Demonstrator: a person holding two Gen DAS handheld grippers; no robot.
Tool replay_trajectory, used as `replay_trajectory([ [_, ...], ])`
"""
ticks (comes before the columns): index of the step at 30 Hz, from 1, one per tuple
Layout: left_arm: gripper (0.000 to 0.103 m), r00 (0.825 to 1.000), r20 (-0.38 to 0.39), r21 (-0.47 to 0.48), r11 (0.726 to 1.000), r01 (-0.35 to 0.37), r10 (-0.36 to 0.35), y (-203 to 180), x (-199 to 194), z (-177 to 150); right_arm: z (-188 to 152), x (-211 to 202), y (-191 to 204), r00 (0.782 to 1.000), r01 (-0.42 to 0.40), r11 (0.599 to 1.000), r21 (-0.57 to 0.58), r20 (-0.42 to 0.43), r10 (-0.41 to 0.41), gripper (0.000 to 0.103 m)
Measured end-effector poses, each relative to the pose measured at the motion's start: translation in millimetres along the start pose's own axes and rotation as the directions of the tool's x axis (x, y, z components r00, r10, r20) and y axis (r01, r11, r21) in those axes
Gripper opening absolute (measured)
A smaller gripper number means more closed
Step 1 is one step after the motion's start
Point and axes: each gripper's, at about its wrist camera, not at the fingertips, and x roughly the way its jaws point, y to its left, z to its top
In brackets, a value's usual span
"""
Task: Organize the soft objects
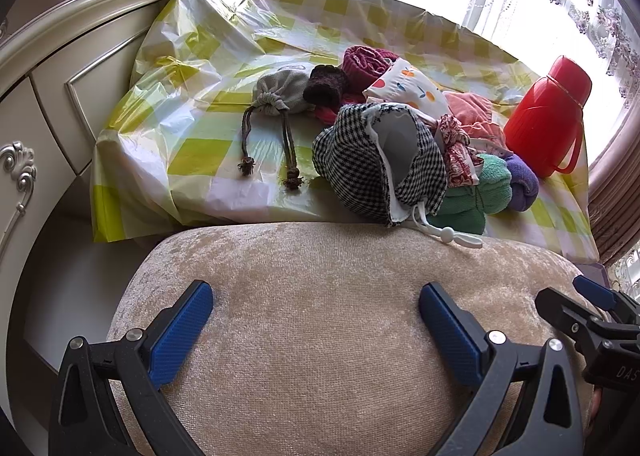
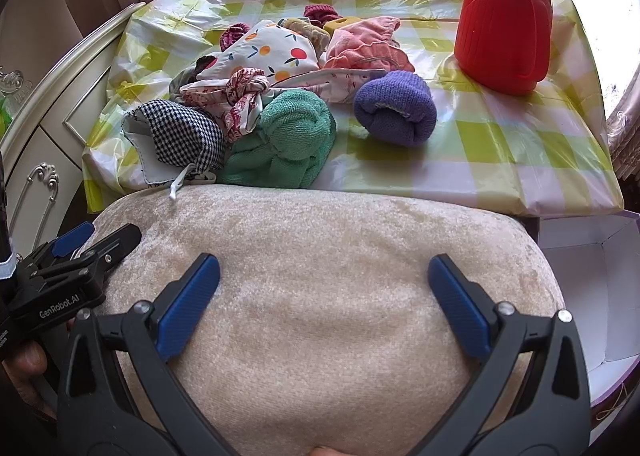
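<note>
A heap of soft things lies on the green-checked plastic cloth (image 1: 192,160). It includes a houndstooth drawstring bag (image 1: 384,160) (image 2: 180,136), a grey drawstring pouch (image 1: 280,92), a fruit-print pouch (image 2: 272,52), a green towel (image 2: 288,140), a purple knit roll (image 2: 394,112), pink cloth (image 2: 360,44) and a maroon knit (image 1: 368,60). My left gripper (image 1: 316,308) is open above the beige stool cushion (image 1: 320,336). My right gripper (image 2: 324,280) is also open over that cushion, holding nothing. Both hang well short of the heap.
A red plastic flask (image 2: 504,16) (image 1: 548,112) stands at the cloth's right back. A cream carved dresser (image 1: 48,96) is on the left. An open white box (image 2: 592,288) sits low at the right of the stool. Curtains and a bright window are behind.
</note>
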Motion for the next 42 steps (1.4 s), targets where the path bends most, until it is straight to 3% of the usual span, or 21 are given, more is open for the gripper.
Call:
replay_trajectory([
  [24, 0.103, 1.0, -0.01, 0.003, 1.0, -0.011, 0.011, -1.6, -0.6, 1.6, 0.1, 1.5, 2.4, 1.0, 0.017, 1.0, -0.013, -0.01, -0.017, 0.103],
  [30, 0.103, 0.999, 0.026, 0.035, 0.999, -0.038, 0.037, -10.0, -4.3, 4.1, 3.5, 1.9, -0.5, 1.0, -0.003, 1.0, 0.0, -0.011, 0.003, 0.103],
  [37, 0.098, 0.997, 0.061, 0.039, 0.998, 0.048, -0.05, -21.2, -1.6, 31.3, 30.4, 13.6, -10.7, 1.0, 0.019, 1.0, 0.021, -0.019, -0.019, 0.103],
  [42, 0.092, 0.991, 0.07, -0.034, 0.993, 0.116, -0.113, -22.5, 11.5, 59.7, 58.5, 22.6, -24.8, 0.999, 0.043, 0.997, 0.06, 0.007, -0.044, 0.103],
])
